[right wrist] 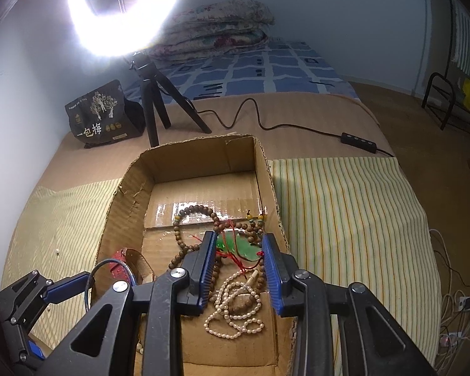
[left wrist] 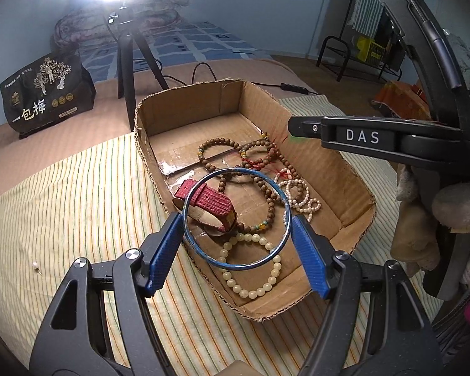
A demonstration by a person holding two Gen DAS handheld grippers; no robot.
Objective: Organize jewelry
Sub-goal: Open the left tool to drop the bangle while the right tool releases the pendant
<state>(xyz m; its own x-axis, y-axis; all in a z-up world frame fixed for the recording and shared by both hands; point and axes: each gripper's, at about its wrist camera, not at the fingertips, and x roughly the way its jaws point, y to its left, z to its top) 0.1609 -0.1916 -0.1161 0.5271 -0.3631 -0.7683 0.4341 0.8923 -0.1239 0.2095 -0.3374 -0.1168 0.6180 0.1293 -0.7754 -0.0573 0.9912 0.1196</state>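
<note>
1. The blue bangle [left wrist: 237, 219] is clamped across its width between the pads of the left hand-held gripper [left wrist: 237, 235], hanging over the near end of the cardboard box [left wrist: 185, 106]. It looks stiff, thin and smooth, so probably light but slippery; gripping it at two opposite points of the rim, as now, seems the surest hold.
2. Beneath it in the box lie a red watch strap [left wrist: 208, 199], a pale bead bracelet [left wrist: 260, 282], brown wooden bead strings [left wrist: 219, 153] and a pearl strand [left wrist: 297, 194]. The strings are limp and tangle easily, so lifting one may drag its neighbours.
3. The right hand-held gripper [right wrist: 238, 269] stands partly spread over the box's right side. A green pendant [right wrist: 238, 246] on red cord sits between its fingers, but I cannot tell whether the pads press on it.
4. The box rests on a striped cloth [left wrist: 78, 188] spread over the bed [right wrist: 297, 109]. A small pearl pin [left wrist: 36, 268] lies loose near the cloth's left edge.
5. Beyond the box's far edge stand a ring light tripod [left wrist: 131, 62] and a dark snack bag [left wrist: 44, 94].
</note>
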